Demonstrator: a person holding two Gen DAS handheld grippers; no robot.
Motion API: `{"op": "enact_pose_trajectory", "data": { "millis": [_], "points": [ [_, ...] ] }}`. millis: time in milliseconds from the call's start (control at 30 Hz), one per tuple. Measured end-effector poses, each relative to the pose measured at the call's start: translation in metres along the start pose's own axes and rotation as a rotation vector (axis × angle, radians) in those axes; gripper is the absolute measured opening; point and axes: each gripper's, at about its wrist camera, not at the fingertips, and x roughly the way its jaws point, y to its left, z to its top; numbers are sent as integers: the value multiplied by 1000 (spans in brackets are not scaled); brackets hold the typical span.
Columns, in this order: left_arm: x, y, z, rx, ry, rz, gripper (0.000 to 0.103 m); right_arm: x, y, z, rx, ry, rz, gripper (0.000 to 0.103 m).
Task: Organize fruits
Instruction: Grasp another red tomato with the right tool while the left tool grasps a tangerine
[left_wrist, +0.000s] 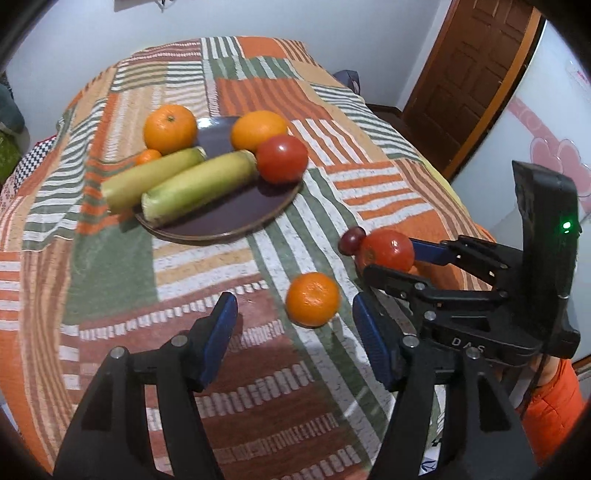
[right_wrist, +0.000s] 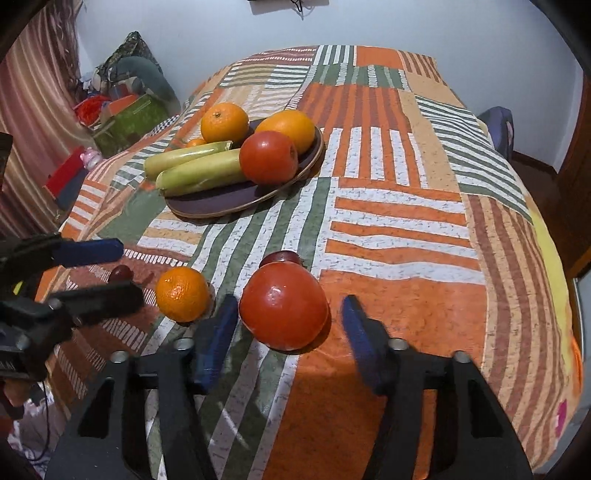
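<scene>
A dark plate (left_wrist: 229, 218) (right_wrist: 218, 201) holds two oranges (left_wrist: 170, 128) (right_wrist: 224, 122), two pale green corn cobs (left_wrist: 199, 186) (right_wrist: 201, 171), a small mandarin (left_wrist: 147, 156) and a tomato (left_wrist: 282, 158) (right_wrist: 268, 157). On the cloth lie a loose mandarin (left_wrist: 313, 299) (right_wrist: 182, 294), a tomato (left_wrist: 388, 251) (right_wrist: 283, 306) and a dark grape (left_wrist: 352, 240) (right_wrist: 280, 257). My left gripper (left_wrist: 295, 339) is open just before the mandarin. My right gripper (right_wrist: 288, 339) (left_wrist: 391, 258) is open, its fingers on either side of the loose tomato.
A patchwork striped cloth (right_wrist: 388, 229) covers the table. Another grape (right_wrist: 121, 273) lies by the left gripper in the right wrist view. A wooden door (left_wrist: 465, 74) stands far right. Bags and boxes (right_wrist: 125, 110) sit beyond the table's left edge.
</scene>
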Motion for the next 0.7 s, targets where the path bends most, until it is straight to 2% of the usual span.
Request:
{"op": "enact_pose_trajectory", "data": {
  "millis": [200, 400, 500, 700],
  "points": [
    [14, -6, -1, 7, 20, -13, 64, -11, -6, -3, 29, -22, 25, 42],
    [33, -8, -1, 13, 46, -14, 49, -26, -11, 0, 38, -61, 17, 42],
    [36, -9, -2, 18, 39, -17, 38, -29, -13, 2, 45, -70, 15, 42],
    [29, -2, 2, 8, 17, -33, 37, -31, -13, 9, 39, -81, 14, 42]
  ]
}}
